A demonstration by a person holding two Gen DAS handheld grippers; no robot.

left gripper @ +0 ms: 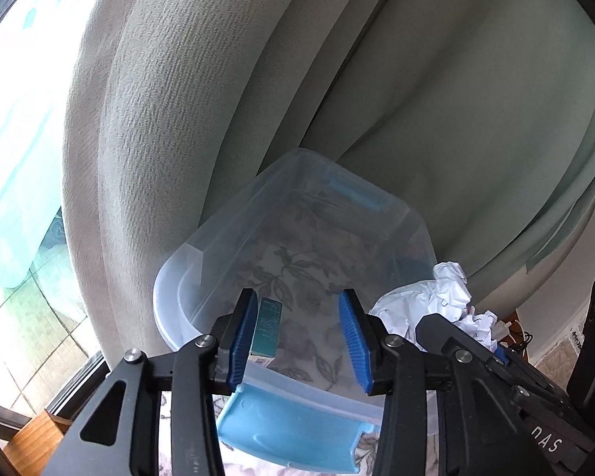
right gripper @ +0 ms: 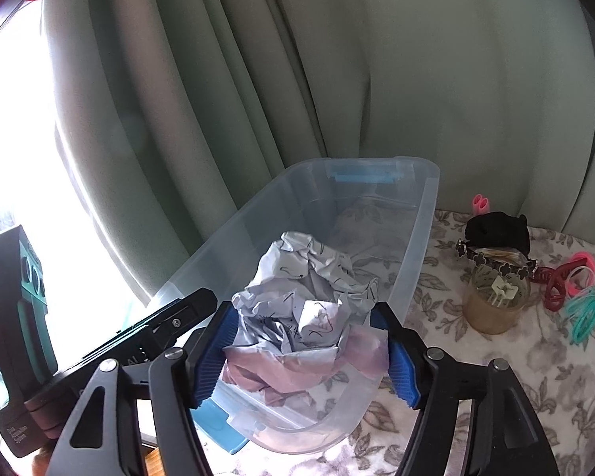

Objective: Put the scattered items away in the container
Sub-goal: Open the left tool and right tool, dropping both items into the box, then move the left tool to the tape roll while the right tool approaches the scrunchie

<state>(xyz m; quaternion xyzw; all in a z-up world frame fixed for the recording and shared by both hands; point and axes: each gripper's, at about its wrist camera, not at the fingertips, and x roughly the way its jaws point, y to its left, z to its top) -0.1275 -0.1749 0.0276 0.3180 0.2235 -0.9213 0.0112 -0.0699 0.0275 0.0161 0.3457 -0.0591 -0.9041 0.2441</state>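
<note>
- The right gripper (right gripper: pixel 305 351) is clamping a crumpled paper wad (right gripper: pixel 301 309) between its blue pads, holding it over the clear container (right gripper: pixel 420 238).
- The left gripper (left gripper: pixel 299 341) is hanging with jaws apart above the same container (left gripper: pixel 226 246); a teal box (left gripper: pixel 266 327) is lying inside, just beside its left finger.
- A jar (right gripper: pixel 496 297) and hair bands (right gripper: pixel 583 309) are sitting on the floral cloth (right gripper: pixel 496 377), right of the right gripper.

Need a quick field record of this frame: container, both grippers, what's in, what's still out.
container: clear plastic bin with blue latch handles, on floral tablecloth
left gripper: open, over the bin, holding nothing
right gripper: shut on crumpled white paper wad, held above the bin
in bin: small teal carton
still out: amber glass jar, black cloth, red hair claw, pink and teal hair ties
</note>
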